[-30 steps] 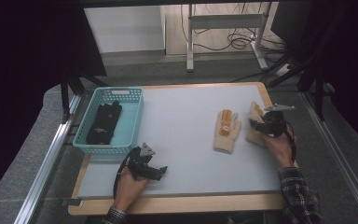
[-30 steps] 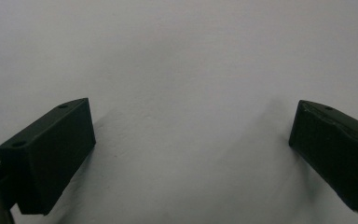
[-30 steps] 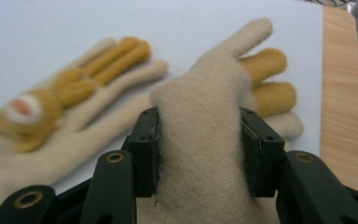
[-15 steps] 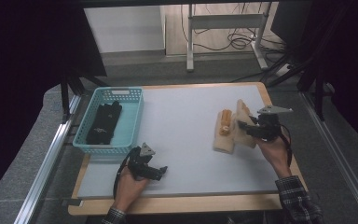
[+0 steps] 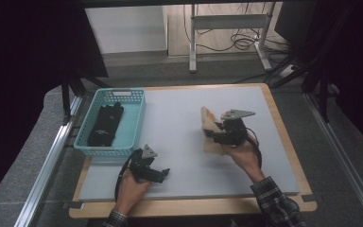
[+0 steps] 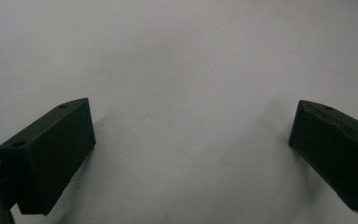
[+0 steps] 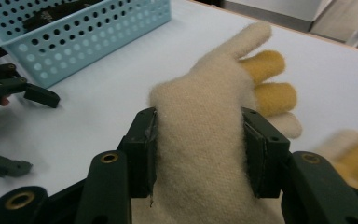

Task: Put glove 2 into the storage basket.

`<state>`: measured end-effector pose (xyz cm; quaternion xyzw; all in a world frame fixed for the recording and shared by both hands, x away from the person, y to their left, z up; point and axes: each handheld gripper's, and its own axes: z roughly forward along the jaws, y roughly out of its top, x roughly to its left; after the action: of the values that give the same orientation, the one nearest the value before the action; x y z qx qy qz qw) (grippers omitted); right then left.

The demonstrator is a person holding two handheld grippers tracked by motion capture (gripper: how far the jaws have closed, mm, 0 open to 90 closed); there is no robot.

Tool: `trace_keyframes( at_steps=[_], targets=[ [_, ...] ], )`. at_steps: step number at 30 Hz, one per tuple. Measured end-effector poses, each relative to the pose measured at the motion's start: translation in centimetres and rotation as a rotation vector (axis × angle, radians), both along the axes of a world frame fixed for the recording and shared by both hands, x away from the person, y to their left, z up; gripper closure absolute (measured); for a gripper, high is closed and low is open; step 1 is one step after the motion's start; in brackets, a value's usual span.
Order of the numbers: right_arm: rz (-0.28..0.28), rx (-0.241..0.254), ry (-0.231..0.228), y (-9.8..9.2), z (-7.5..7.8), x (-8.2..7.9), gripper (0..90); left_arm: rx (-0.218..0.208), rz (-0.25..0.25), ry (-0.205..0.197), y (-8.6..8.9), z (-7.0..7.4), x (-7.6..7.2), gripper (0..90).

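My left claw rests low on the table, jaws wide apart and empty, unmoved. My right claw grips the cream glove between its pads, fingers pointing ahead of it; it has carried the glove leftward off the second glove.

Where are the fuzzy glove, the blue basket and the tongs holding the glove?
glove (image 7: 205, 140), right gripper view, on its cream palm.
basket (image 5: 133, 124), high view, on its right wall.
right tongs (image 7: 198, 140), right gripper view, midway between the tips.
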<state>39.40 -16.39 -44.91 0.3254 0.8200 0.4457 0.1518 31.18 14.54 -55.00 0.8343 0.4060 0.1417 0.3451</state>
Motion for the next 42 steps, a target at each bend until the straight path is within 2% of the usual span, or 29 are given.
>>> trace_keyframes(
  at_steps=[7,12,15,19,22,27,29,33,35,37,41,42],
  targets=[
    [0.024,-0.002,0.026,3.8,-2.5,0.1,49.4,0.000,0.000,0.000,0.0,0.0,0.0,0.5],
    [0.048,-0.028,0.064,5.2,-4.5,-0.3,47.6,-0.001,0.001,0.001,0.0,0.0,0.0,0.5],
    [0.080,-0.034,0.092,5.8,-5.4,-0.8,42.4,-0.001,0.001,0.001,0.0,0.0,0.0,0.5],
    [0.123,-0.029,0.096,5.8,-5.1,-1.1,34.8,-0.002,0.001,0.000,0.0,0.0,0.0,0.5],
    [0.096,-0.042,0.060,5.1,-4.2,-0.8,35.2,0.001,-0.001,-0.001,0.0,0.0,0.0,0.5],
    [0.026,-0.066,0.055,3.2,-4.0,1.0,57.2,-0.001,0.001,0.001,0.0,0.0,0.0,0.5],
    [0.006,-0.080,0.061,2.8,-4.4,1.7,62.1,-0.001,0.001,0.001,0.0,0.0,0.0,0.5],
    [-0.020,-0.096,0.096,2.6,-5.8,3.0,62.6,-0.001,0.001,0.001,0.0,0.0,0.0,0.5],
    [-0.035,-0.125,0.105,2.9,-6.7,3.5,60.5,-0.001,0.001,0.001,0.0,0.0,0.0,0.5],
    [-0.039,-0.139,0.117,3.1,-7.4,3.8,62.7,-0.001,0.001,0.000,0.0,0.0,0.0,0.5],
    [-0.018,-0.111,0.147,3.2,-7.8,3.8,84.5,-0.001,0.001,0.000,0.0,0.0,0.0,0.5],
    [-0.012,-0.125,0.128,3.3,-7.6,3.6,85.6,-0.001,0.001,0.000,0.0,0.0,0.0,0.5]
  ],
)
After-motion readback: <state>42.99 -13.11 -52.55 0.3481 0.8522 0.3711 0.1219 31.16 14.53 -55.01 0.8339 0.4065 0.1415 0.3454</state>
